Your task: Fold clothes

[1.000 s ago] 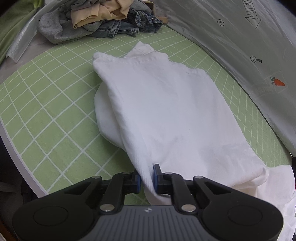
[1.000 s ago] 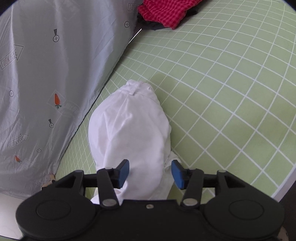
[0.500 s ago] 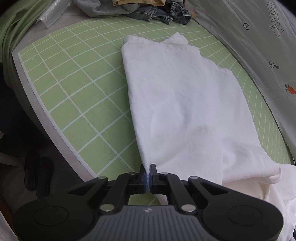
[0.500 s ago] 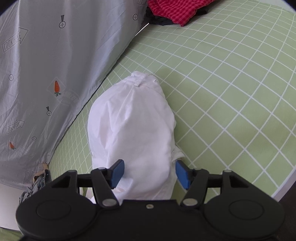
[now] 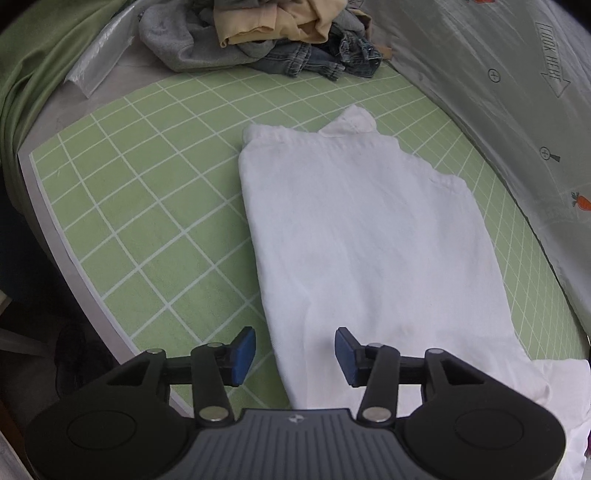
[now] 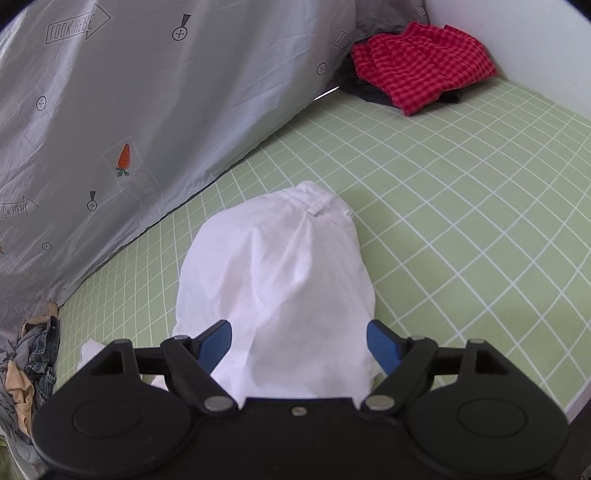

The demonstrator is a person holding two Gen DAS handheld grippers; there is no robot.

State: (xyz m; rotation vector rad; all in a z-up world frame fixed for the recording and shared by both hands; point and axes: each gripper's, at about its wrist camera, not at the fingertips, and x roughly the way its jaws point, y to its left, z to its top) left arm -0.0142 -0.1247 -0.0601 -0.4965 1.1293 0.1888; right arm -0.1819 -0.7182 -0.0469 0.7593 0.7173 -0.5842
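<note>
I see the white garment (image 5: 362, 236) lying flat on the green grid mat (image 5: 147, 206), stretching straight ahead from my left gripper (image 5: 294, 350) with its waistband end farthest from the fingers. My left gripper's fingers stand wide apart and hold nothing; the near end of the cloth runs between and beneath them, and the left finger (image 5: 242, 349) sits over bare mat just beside the cloth's edge. My right gripper (image 6: 298, 341) is also spread wide and gripping nothing, with the white garment (image 6: 277, 284) mounded between its fingers and ahead of them. Beyond the left fingers, past the far end of the cloth, sits a pile of clothes (image 5: 266, 33). Left of the right fingers hangs a grey printed sheet (image 6: 129, 110), and far ahead lies a red checked cloth (image 6: 417, 66).
</note>
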